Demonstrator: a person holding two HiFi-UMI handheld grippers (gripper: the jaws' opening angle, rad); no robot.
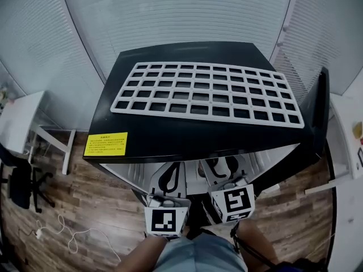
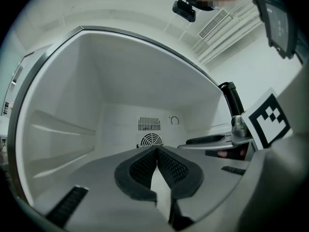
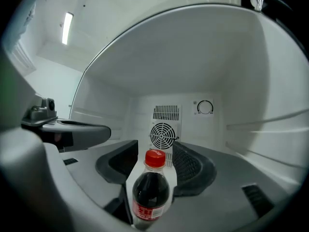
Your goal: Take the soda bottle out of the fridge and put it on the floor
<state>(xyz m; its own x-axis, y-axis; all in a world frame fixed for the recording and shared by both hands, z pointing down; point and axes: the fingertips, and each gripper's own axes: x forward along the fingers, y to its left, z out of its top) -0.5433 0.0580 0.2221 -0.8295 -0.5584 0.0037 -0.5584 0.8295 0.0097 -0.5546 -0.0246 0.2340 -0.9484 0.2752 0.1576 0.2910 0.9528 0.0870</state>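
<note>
A soda bottle [image 3: 150, 192] with dark drink, a red cap and a red label stands upright inside the white fridge [image 3: 203, 76]. It sits between the jaws of my right gripper [image 3: 155, 151], which are spread wide with a gap on each side of the bottle. My left gripper [image 2: 157, 149] is beside it in the fridge, its tips touching and nothing between them. In the head view both grippers, left [image 1: 173, 171] and right [image 1: 218, 163], reach under the black fridge top [image 1: 187, 132]; the bottle is hidden there.
A white grid rack [image 1: 210, 92] lies on the fridge top. The fridge door [image 1: 320, 118] stands open at the right. A fan grille [image 3: 163, 134] and a dial [image 3: 205, 107] are on the back wall. Wooden floor [image 1: 85, 208] with a cable [image 1: 68, 234], a chair [image 1: 22, 186] at left.
</note>
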